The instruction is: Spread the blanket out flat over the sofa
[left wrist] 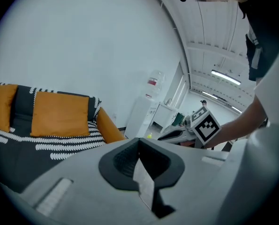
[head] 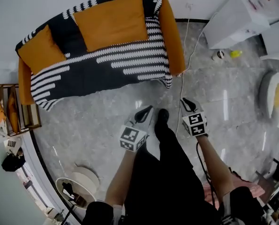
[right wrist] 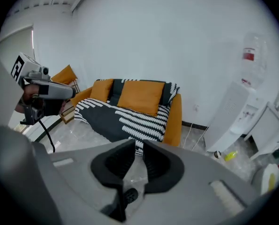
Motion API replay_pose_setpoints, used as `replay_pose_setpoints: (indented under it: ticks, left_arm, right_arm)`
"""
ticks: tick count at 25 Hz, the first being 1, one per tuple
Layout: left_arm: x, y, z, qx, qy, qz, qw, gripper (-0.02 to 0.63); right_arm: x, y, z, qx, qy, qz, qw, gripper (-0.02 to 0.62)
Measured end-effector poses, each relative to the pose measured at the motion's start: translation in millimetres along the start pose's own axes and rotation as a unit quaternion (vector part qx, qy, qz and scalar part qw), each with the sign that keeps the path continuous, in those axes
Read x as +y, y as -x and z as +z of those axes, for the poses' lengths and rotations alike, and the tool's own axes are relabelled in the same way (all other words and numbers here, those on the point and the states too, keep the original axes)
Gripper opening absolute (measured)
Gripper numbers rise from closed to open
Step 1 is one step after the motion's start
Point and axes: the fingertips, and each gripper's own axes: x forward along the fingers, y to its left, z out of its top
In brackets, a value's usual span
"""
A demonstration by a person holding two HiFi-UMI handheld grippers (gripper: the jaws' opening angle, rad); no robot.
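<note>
Left gripper first: its jaws are sitting pressed together with nothing pinched, tips meeting low in the middle of its own view. The right gripper is showing a narrow slit between its pads, and only bare floor is peeking through that slit, so it is carrying nothing either.

In the head view both are hovering low in the centre, left gripper and right gripper flanking the person's dark-trousered legs, noses aiming up the frame. Neither is touching fabric. My read is that they are being held back and empty so the whole spread can be looked over.

Moving outward, the black-and-white striped blanket is lying well apart from both grippers, in the upper left of the head view, draped over the seat and back of the orange sofa. Two orange cushions are resting on top along the back. The blanket's front edge is hanging down over the sofa's front, and its right corner looks slightly bunched by the right arm. From the right gripper view the blanket is sitting dead centre above the jaws; from the left gripper view it is lying at the far left edge. A white cable is trailing across the floor just right of the sofa. The covering looks nearly done; a corner tidy may remain.
</note>
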Motion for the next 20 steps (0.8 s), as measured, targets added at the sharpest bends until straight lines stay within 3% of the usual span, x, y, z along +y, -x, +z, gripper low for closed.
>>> replay_pose_setpoints:
  ticks: [5,12,20]
  left_arm:
    - [5.0,36.2,27.7,-0.015,-0.001,-0.023,0.9996,0.006]
    - [-5.8,80.7,56.4,-0.028,0.000,-0.076,0.9967,0.006]
    - [-5.4,127.7,73.3,-0.039,-0.017,-0.108,0.9932,0.006]
  right_arm:
    - [28.8,38.6,41.9,-0.041,-0.004,-0.018,0.999,0.049]
    - [70.6,72.9,64.9,-0.076,-0.026,-0.038,0.996,0.031]
    - [127.7,95.2,98.1,-0.135,-0.041,-0.025,0.990,0.017]
